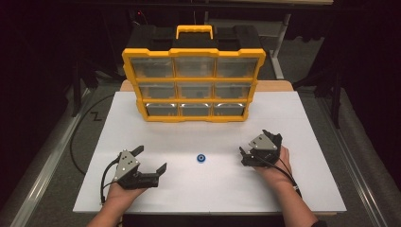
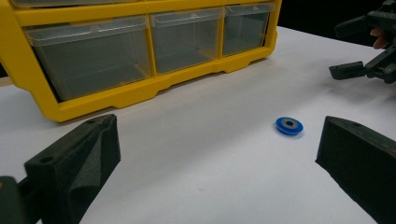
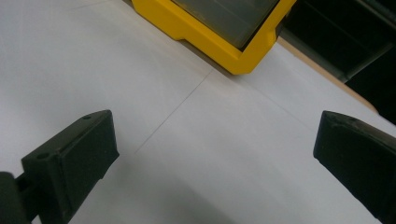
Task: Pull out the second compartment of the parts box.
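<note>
Blue ring lies flat on the white desk, midway between the two hand-held grippers and in front of the yellow organizer, well apart from it. Left hand-held gripper rests low at the desk's near left, jaws spread wide and empty, aimed toward the ring. Right hand-held gripper sits at the near right, jaws also wide apart, nothing held; its view looks past the organizer's corner.
</note>
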`<action>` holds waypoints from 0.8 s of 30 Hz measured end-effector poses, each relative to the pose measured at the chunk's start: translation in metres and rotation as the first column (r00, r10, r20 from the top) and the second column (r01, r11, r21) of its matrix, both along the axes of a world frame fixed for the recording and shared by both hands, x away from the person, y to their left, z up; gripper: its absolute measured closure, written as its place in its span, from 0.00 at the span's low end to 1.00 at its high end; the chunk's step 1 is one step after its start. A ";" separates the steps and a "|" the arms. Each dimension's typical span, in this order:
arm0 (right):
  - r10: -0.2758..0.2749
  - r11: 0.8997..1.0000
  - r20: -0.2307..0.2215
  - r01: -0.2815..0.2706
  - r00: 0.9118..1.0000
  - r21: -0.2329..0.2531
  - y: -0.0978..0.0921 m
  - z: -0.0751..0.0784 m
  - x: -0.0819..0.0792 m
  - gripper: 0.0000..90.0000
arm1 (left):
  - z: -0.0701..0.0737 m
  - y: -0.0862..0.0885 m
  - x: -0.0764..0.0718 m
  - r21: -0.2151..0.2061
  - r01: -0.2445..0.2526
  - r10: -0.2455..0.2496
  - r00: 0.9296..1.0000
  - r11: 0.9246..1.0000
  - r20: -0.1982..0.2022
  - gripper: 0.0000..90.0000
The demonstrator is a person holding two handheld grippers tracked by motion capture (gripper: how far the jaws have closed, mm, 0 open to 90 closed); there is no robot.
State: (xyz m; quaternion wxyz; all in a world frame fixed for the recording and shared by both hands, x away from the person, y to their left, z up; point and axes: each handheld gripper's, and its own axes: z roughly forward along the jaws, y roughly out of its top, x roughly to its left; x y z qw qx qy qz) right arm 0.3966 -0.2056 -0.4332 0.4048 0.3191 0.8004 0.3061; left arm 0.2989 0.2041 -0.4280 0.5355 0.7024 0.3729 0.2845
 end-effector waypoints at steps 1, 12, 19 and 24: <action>0.003 1.000 0.013 -0.003 1.000 -0.023 0.001 0.000 -0.001 0.01 | 0.000 0.000 0.000 0.000 0.001 -0.001 1.000 1.000 0.001 0.00; 0.018 0.991 0.056 -0.011 0.998 -0.131 0.004 -0.001 -0.005 0.01 | 0.000 0.000 -0.001 -0.005 0.008 -0.008 1.000 1.000 0.006 0.00; 0.044 0.973 0.099 -0.020 0.994 -0.229 0.008 -0.002 -0.009 0.01 | 0.000 0.000 -0.001 -0.005 0.012 -0.012 1.000 1.000 0.013 0.01; 0.064 0.961 0.117 -0.029 0.991 -0.275 0.012 -0.002 -0.011 0.02 | 0.000 0.000 -0.001 -0.009 0.014 -0.014 1.000 1.000 0.015 0.01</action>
